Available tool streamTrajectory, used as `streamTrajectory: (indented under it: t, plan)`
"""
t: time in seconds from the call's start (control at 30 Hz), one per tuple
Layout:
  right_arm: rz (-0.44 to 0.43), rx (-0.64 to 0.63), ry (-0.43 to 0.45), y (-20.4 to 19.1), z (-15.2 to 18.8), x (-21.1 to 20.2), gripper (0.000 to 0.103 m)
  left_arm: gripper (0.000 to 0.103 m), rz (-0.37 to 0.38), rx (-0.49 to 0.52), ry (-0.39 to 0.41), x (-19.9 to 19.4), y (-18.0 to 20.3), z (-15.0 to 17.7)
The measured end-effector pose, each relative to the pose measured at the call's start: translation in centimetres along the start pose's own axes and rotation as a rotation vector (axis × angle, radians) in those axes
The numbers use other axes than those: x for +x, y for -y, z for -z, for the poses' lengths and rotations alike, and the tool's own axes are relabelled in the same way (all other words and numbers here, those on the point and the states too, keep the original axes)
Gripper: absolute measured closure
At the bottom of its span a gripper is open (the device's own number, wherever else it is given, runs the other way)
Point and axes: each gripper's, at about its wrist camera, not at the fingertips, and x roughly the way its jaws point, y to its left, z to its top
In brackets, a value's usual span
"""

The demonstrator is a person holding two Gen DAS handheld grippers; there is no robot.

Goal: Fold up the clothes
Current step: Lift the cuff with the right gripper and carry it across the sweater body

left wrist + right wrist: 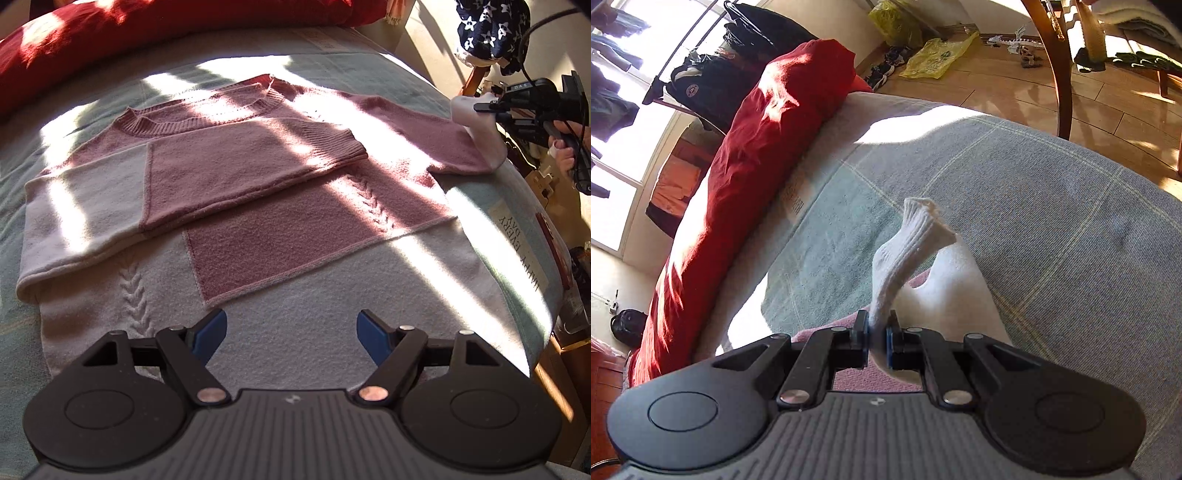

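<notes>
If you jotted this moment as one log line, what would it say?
step: folding second sleeve | right gripper: shut on white ribbed cuff | left gripper: open, empty, above pink-and-white knitted sweater | first sleeve: folded across chest

The sweater [258, 177] is dusty pink and white in large colour blocks, with a raised braid pattern knitted into both colours and a ribbed pink collar. Its sleeve cuff [919, 236] is ribbed white. The bed cover [1052, 206] is pale grey-green with thin cream check lines. The pillow [768, 140] is deep red. A hanging cloth [487, 26] is navy with white stars. Both grippers are black with blue pads [210, 328]. A bag [934, 55] on the floor is yellow.
</notes>
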Motion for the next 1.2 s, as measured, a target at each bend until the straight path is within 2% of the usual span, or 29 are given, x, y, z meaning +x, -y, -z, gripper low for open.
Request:
streamTrajectory:
  t: [0.53, 0.73, 0.83, 0.97, 1.2]
  plan:
    - [-0.038, -0.164, -0.138, -13.7, 6.1, 5.5, 0.093, 0.026, -0.013, 0.004, 0.007, -2.6, -5.9, 3.2]
    - [-0.052, -0.243, -0.164, -18.0, 8.1, 6.8, 0.093, 0.026, -0.018, -0.040, 0.023, -3.3, -7.6, 3.9]
    - [-0.038, -0.350, -0.158, -20.7, 9.6, 7.2, 0.093, 0.026, -0.020, -0.062, 0.022, -3.5, -8.3, 4.3]
    - [0.014, -0.555, -0.143, -24.3, 12.4, 7.7, 0.093, 0.026, -0.020, -0.069, 0.015, -3.5, -8.9, 4.7]
    - [0.088, -0.814, -0.091, -27.9, 16.8, 8.3, 0.094, 0.026, -0.016, -0.075, 0.009, -3.4, -9.6, 5.1]
